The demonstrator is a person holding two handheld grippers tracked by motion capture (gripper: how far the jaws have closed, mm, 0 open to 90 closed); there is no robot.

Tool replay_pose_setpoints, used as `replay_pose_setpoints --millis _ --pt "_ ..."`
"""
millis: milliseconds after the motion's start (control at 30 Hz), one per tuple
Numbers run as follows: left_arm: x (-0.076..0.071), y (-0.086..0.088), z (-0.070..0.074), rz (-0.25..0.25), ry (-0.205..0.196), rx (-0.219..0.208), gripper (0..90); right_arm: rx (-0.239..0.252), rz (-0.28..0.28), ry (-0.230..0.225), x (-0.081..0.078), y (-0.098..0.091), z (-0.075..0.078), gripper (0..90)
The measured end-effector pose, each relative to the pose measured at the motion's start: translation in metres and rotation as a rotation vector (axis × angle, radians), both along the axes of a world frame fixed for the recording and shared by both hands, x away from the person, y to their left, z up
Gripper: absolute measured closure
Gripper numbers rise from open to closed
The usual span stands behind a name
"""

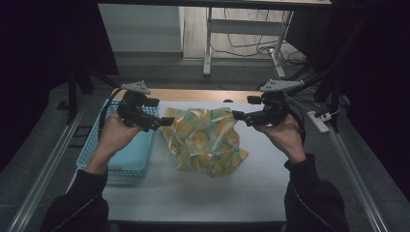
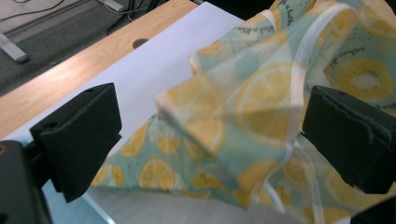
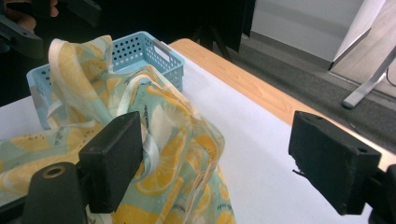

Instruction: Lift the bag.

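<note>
The crumpled thin fabric cloth with yellow lemon print point(image 1: 205, 140) is lying at the centre of the white worktop point(image 1: 193, 193), with the blue perforated plastic basket point(image 1: 126, 162) at its 9 o'clock. The left tool point(image 1: 167, 121) and right tool point(image 1: 235, 115) are both standing released at its upper corners. The cloth is looking light, soft and slippery, so pinching the hemmed edge seems best.

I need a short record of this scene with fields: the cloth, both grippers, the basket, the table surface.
cloth: lemon-print fabric, crumpled in a heap on the table's middle, one fold raised
left gripper: at the cloth's left edge, jaws open; a raised fold lies between them, pads not pressing
right gripper: at the cloth's upper right edge, jaws open, nothing pinched
basket: light blue perforated basket, left of the cloth, under the left hand
table surface: white sheet over a wooden top
</note>
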State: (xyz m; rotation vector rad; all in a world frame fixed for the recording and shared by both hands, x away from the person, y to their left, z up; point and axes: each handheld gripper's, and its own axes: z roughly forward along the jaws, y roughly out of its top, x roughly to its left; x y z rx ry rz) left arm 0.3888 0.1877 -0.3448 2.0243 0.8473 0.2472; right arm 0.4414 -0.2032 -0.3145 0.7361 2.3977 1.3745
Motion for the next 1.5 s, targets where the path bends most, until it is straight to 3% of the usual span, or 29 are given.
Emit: replay_pose_setpoints --millis 233,567,767,967,1067,1133,1500 --pt "-0.022 0.015 -0.026 0.024 -0.002 -0.017 2.4 0.003 -0.041 0.01 -0.008 -0.023 -0.029 13.6" --pt "-0.056 0.037 -0.071 0.098 0.017 -0.022 0.0 0.033 -0.091 0.034 -0.028 -0.048 -0.066 7.2" --pt "-0.077 0.046 -0.095 0.128 0.028 -0.032 0.0 0.011 -0.11 0.053 -0.043 -0.062 -0.087 4.8" --pt "-0.1 0.052 -0.114 0.154 0.038 -0.018 0.0 0.002 -0.133 0.071 -0.065 -0.074 -0.108 2.8" --pt "-0.112 0.055 -0.121 0.172 0.037 -0.018 0.0 -0.048 -0.16 0.058 -0.078 -0.08 -0.117 2.1" --pt "-0.12 0.057 -0.124 0.173 0.036 -0.039 0.0 -0.057 -0.171 0.059 -0.086 -0.084 -0.124 1.4" --pt "-0.163 0.062 -0.147 0.215 0.056 -0.016 0.0 -0.03 -0.24 0.101 -0.119 -0.114 -0.156 0.0"
